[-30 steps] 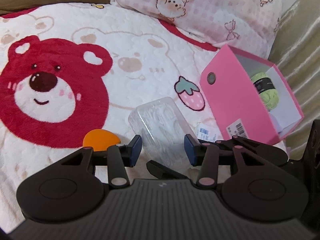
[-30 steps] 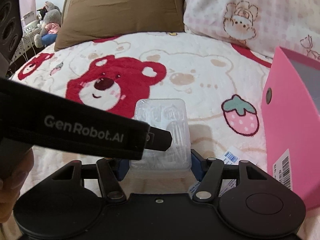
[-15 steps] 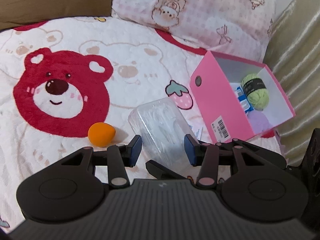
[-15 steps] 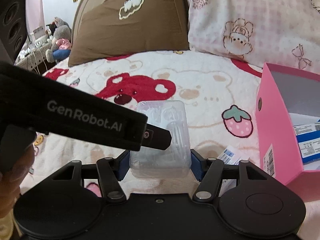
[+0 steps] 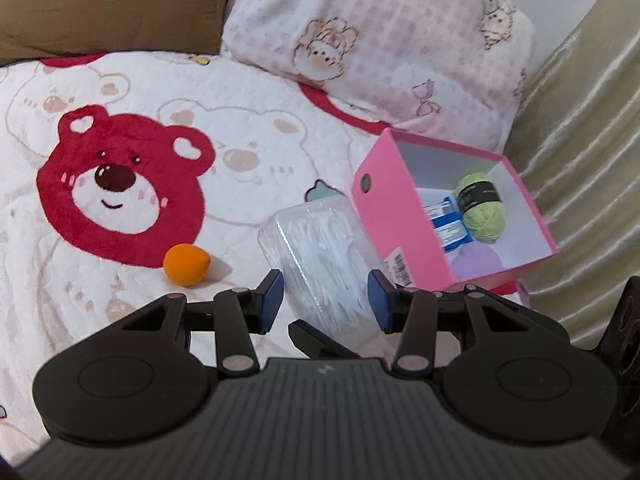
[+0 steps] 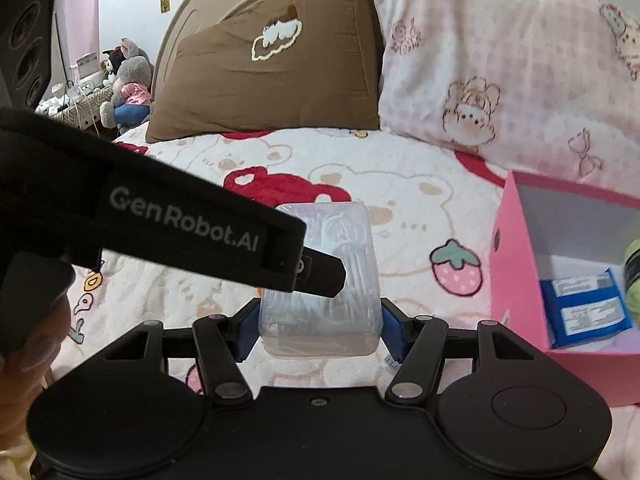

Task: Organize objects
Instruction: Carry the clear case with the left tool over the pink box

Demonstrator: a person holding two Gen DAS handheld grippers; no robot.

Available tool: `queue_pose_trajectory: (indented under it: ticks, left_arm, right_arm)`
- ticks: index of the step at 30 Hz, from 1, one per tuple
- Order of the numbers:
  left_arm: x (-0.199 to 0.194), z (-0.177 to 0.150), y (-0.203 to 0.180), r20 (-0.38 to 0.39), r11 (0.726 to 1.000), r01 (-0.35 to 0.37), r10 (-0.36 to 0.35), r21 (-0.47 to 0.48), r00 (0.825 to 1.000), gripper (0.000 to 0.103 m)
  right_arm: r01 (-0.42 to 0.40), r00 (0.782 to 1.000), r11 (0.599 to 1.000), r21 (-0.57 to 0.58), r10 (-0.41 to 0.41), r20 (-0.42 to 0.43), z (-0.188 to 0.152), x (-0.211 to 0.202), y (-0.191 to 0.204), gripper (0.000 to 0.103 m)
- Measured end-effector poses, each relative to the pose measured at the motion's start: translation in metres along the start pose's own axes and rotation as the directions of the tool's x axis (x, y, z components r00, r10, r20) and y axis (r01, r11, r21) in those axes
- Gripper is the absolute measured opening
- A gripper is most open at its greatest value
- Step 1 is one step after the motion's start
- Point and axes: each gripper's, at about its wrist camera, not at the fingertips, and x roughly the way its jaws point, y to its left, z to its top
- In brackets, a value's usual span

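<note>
Right tongs (image 6: 318, 330) clamping clear ribbed rectangular box (image 6: 320, 280)

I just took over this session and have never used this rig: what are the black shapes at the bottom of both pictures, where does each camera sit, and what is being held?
No robot arm here: a person holds a two-finger claw in each hand, and a fisheye camera on each looks forward along its fingers. The black shapes are those claws.

The right wrist view shows the right claw shut on a clear plastic box. The black bar crossing that view is part of the left claw's body.

In the left wrist view, the left claw is open, and the clear box sits between its fingers.

On the bear bedspread lie an orange egg-shaped sponge and an open pink box holding green yarn.
</note>
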Motion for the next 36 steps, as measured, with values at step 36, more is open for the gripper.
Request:
queue_pose_trajectory:
  ticks: [36]
  left_arm:
    - [-0.011, 0.001, -0.109, -0.031, 0.989, 0.057, -0.053, 0.135, 0.998, 0.044]
  right_arm:
    - [0.034, 0.999, 0.996, 0.079, -0.033, -0.011, 0.004, -0.082, -0.061, 0.066]
